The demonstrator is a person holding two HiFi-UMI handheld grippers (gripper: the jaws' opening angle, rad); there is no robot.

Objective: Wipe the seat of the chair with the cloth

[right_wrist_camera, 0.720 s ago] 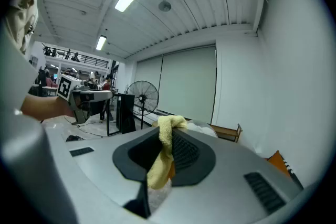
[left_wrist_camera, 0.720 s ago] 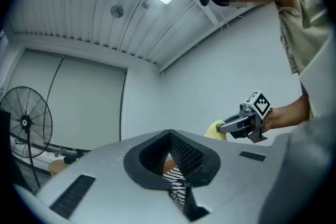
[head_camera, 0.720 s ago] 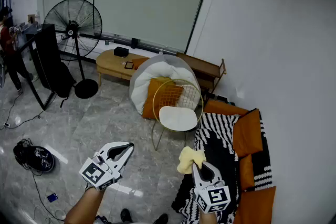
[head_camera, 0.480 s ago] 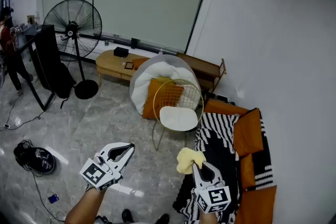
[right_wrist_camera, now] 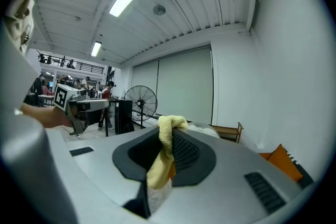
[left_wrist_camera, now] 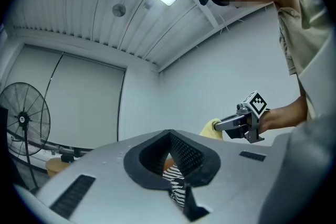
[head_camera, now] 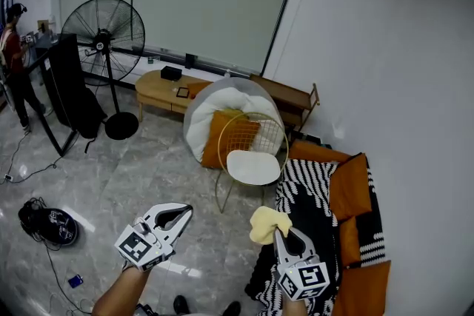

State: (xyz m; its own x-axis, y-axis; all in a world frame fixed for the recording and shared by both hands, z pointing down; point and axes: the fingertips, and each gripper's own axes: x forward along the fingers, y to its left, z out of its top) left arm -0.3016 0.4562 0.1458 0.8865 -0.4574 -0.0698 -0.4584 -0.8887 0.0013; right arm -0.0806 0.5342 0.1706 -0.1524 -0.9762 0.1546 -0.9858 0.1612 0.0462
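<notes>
The chair has a gold wire frame (head_camera: 250,131) and a white seat (head_camera: 253,167); it stands on the marble floor, ahead of both grippers and well out of their reach. My right gripper (head_camera: 278,232) is shut on a crumpled yellow cloth (head_camera: 266,223), which bunches over its jaw tips (right_wrist_camera: 167,131) and hangs down between them. The left gripper (head_camera: 185,209) is at the lower left, its jaws meeting at the tips (left_wrist_camera: 169,135) with nothing in them. The left gripper view shows the right gripper (left_wrist_camera: 223,124) with the cloth (left_wrist_camera: 211,128) at its end.
A round white lounge chair (head_camera: 222,103) with an orange cushion stands right behind the wire chair. To the right lies a black-and-white striped blanket (head_camera: 307,196) with orange cushions (head_camera: 348,185). A standing fan (head_camera: 104,29), a low wooden table (head_camera: 157,89) and floor cables (head_camera: 46,222) are at left.
Both grippers sit a few pixels lower and further right in the head view. The person at the far left has shifted. The cloth stays held.
</notes>
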